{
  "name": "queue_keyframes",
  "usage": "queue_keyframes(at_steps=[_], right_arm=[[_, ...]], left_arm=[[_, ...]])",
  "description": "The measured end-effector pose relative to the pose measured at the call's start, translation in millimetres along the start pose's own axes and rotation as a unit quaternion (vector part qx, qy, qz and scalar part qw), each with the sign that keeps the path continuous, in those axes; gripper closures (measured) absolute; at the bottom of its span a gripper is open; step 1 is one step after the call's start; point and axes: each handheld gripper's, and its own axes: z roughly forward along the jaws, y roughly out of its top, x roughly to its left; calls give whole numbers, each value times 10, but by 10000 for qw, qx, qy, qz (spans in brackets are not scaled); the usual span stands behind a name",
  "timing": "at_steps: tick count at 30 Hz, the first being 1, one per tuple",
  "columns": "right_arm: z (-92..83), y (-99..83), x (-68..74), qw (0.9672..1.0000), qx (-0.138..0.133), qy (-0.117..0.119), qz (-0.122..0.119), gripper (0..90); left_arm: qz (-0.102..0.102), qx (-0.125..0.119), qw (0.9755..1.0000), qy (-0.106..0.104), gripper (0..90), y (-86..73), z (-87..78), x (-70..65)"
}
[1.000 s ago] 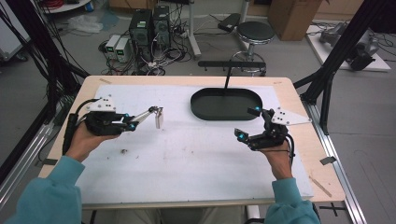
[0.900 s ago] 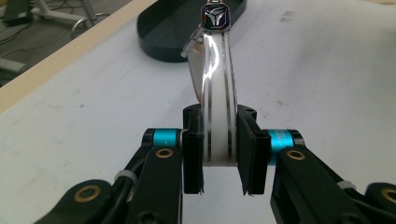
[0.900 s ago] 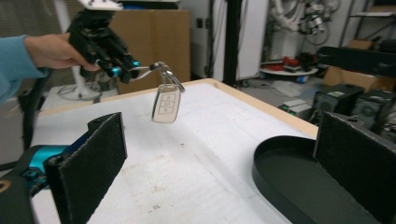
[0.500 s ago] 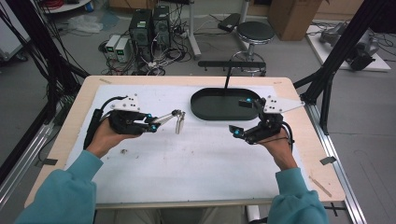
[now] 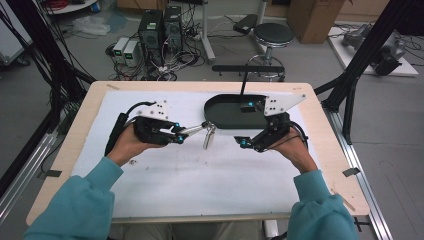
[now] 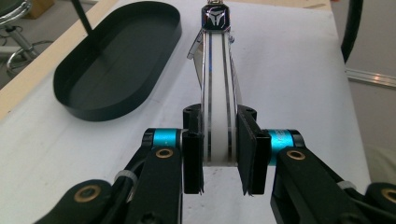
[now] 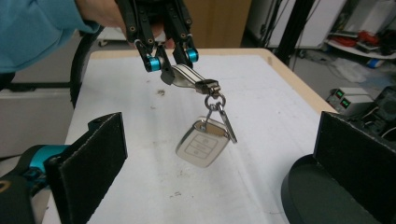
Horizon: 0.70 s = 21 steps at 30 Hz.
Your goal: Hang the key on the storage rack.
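Observation:
A silver car key fob (image 7: 201,147) dangles from a ring on a white and silver strap (image 6: 215,93). My left gripper (image 6: 219,154) is shut on that strap and holds it level above the white mat, so the key fob (image 5: 209,137) hangs just left of the black oval tray (image 5: 220,107). In the right gripper view the left gripper (image 7: 170,58) comes in from the top. My right gripper (image 5: 245,141) hovers at the tray's near edge, facing the fob. Its jaws stand wide open around nothing (image 7: 219,163).
The tray (image 6: 112,65) is empty, and a thin black rod (image 5: 244,85) rises behind it. A white mat (image 5: 200,180) covers most of the wooden table (image 5: 80,130). A stool (image 5: 272,35) and computer boxes stand on the floor beyond the far edge.
The left gripper has carried the hanging key to the right, toward the tray. The right gripper has moved up and left, toward the tray's near edge.

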Motion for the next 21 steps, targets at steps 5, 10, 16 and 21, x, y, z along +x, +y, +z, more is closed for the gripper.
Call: queue_keyframes(at_steps=[5, 10, 16, 21], right_arm=[[101, 53, -15, 9995, 219, 173, -110, 23], [169, 83, -33, 9985, 444, 301, -140, 25], [273, 152, -26, 9952, 775, 497, -341, 63], [353, 195, -29, 9915, 1058, 596, -466, 150]], left_arm=[[88, 51, 9998, -155, 738, 73, 53, -39], [233, 173, 9992, -285, 738, 146, 121, -68], [301, 276, 9986, -340, 738, 197, 194, -81], [370, 369, 9978, -399, 738, 229, 233, -97]])
